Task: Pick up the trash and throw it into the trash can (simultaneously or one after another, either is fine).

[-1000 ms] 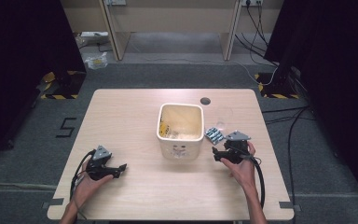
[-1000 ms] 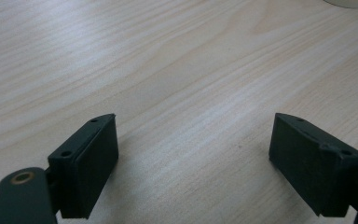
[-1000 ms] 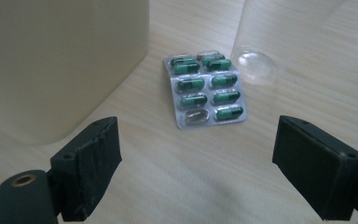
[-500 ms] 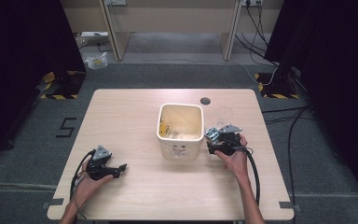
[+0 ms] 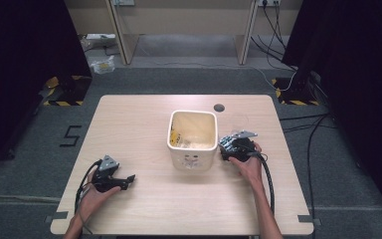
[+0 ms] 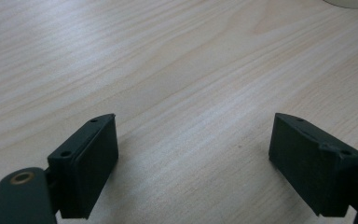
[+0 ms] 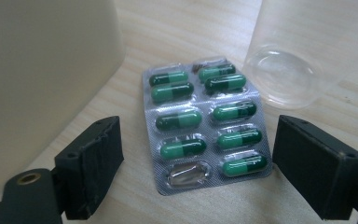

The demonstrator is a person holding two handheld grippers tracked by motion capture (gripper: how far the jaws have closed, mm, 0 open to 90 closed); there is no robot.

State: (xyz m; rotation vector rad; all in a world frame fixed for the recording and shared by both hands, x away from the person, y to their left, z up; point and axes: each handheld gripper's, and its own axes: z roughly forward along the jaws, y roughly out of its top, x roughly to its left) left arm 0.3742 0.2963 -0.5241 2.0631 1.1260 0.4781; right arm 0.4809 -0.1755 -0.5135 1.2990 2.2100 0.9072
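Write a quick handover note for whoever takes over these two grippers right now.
Right gripper: open, low over the table, fingers on either side of the blister pack of green capsules, not yet closed on it.
Left gripper: open, holding nothing, over bare wooden table at the near left.
Things: the pack lies flat between the cream bin and a clear plastic cup; one pocket of the pack is empty. The bin already holds some items.
Done: right gripper lined up on the pack.
Left: close on the pack, lift it, probably drop it in the bin.
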